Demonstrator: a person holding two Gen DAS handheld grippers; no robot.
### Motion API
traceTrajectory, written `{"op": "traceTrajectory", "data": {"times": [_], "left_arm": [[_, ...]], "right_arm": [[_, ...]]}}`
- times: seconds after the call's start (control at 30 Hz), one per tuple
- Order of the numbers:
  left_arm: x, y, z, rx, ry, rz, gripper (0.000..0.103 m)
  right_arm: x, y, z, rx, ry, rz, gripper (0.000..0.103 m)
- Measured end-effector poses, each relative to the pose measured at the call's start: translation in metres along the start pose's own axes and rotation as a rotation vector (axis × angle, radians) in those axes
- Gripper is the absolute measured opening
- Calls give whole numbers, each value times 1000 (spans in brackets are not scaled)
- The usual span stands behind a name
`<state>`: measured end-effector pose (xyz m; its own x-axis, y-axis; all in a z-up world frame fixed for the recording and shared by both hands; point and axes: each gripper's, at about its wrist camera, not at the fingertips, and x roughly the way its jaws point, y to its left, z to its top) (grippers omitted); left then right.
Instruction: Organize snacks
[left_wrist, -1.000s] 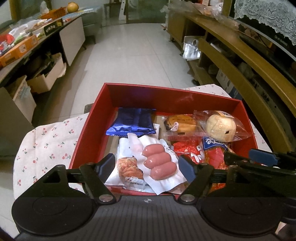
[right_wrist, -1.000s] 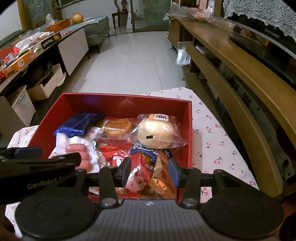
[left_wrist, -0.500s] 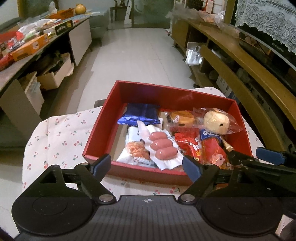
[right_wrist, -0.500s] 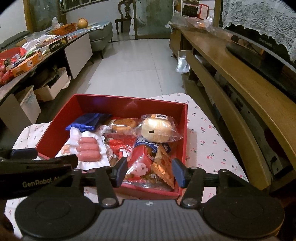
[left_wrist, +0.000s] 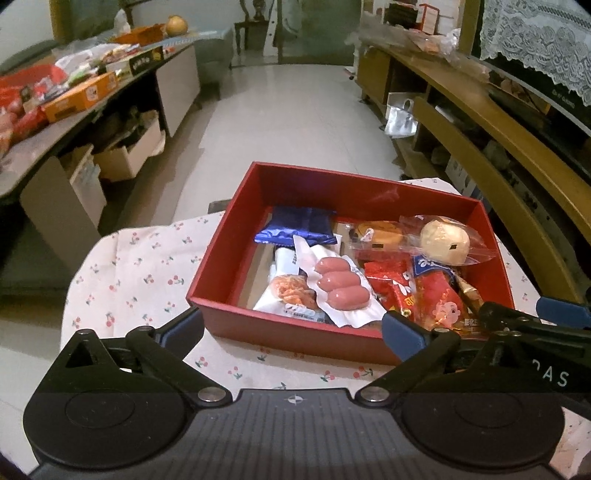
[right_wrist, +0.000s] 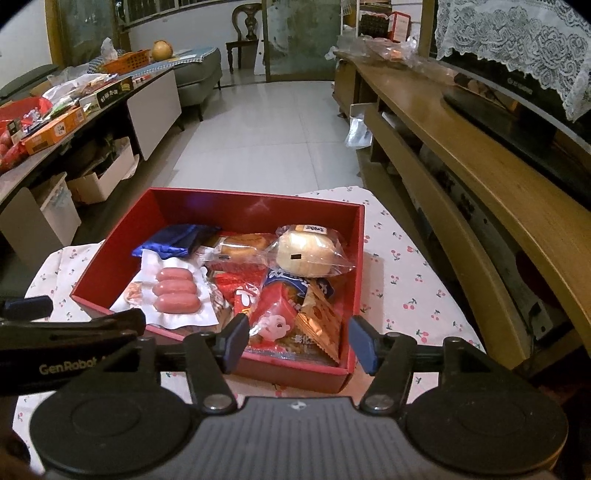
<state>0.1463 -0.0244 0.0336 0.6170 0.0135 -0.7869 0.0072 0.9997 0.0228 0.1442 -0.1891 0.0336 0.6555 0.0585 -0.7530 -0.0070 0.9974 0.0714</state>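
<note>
A red box sits on a cherry-print cloth. It holds a sausage pack, a blue wrapper, a round bun in clear wrap, a brown pastry and red snack bags. My left gripper is open and empty, in front of the box's near wall. My right gripper is open and empty over the box's near right corner.
A wooden TV bench runs along the right. A cluttered dark counter with snack boxes stands at the left, cardboard boxes under it. Tiled floor lies beyond the small table.
Both grippers have pulled back and up from the box, so it looks smaller and farther. The right gripper's fingers have spread wider. The snacks have not moved.
</note>
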Motion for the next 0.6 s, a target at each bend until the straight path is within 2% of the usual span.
{"op": "traceTrajectory", "data": {"times": [0.13, 0.2, 0.47, 0.6], "left_arm": [[-5, 0, -6, -8, -4, -4, 103], [-9, 0, -12, 2, -4, 6, 103], [-29, -8, -38, 86, -13, 54, 103], [-38, -10, -52, 93, -4, 34, 103]], "right_arm": [[-10, -2, -8, 16, 0, 6, 67], [-13, -2, -11, 16, -1, 10, 71], [-37, -1, -42, 8, 10, -1, 74], [-42, -8, -54, 29, 25, -15, 75]]}}
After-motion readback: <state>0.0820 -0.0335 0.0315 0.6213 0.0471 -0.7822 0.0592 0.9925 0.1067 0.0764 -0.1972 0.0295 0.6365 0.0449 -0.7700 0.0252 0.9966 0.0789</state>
